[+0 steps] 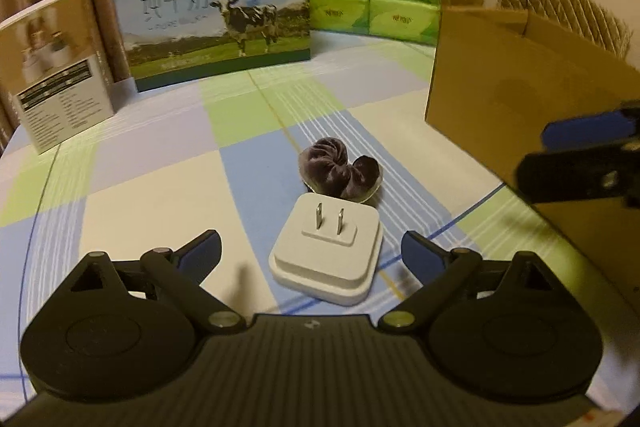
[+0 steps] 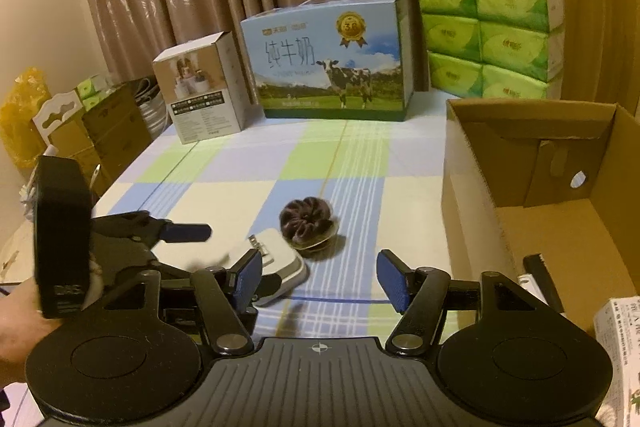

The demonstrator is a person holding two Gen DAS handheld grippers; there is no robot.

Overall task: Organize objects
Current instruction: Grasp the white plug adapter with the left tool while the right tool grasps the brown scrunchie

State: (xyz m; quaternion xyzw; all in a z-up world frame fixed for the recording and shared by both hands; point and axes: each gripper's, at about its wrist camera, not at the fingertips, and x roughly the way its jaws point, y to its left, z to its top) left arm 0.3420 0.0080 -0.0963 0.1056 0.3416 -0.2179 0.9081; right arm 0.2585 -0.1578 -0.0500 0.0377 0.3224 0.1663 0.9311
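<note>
A white plug adapter (image 1: 326, 259) lies prongs-up on the checked tablecloth (image 1: 160, 187), between the fingers of my left gripper (image 1: 312, 247). The left gripper is open, with a gap on each side of the adapter. Just beyond it lies a dark purple velvet scrunchie (image 1: 340, 171). In the right wrist view, the adapter (image 2: 282, 267) and scrunchie (image 2: 306, 227) sit ahead and to the left. My right gripper (image 2: 320, 271) is open above the cloth with nothing between its fingers. The left gripper (image 2: 224, 259) comes in from the left there. The right gripper (image 1: 580, 155) shows at the right edge beside the cardboard box.
An open cardboard box (image 2: 520, 155) stands on the right with a black item (image 2: 544, 283) and a white packet (image 2: 620, 347) inside. At the back stand a milk carton (image 2: 332, 67), green tissue packs (image 2: 488, 35) and a small product box (image 2: 204, 87). The table's left edge drops to stacked boxes (image 2: 104, 123).
</note>
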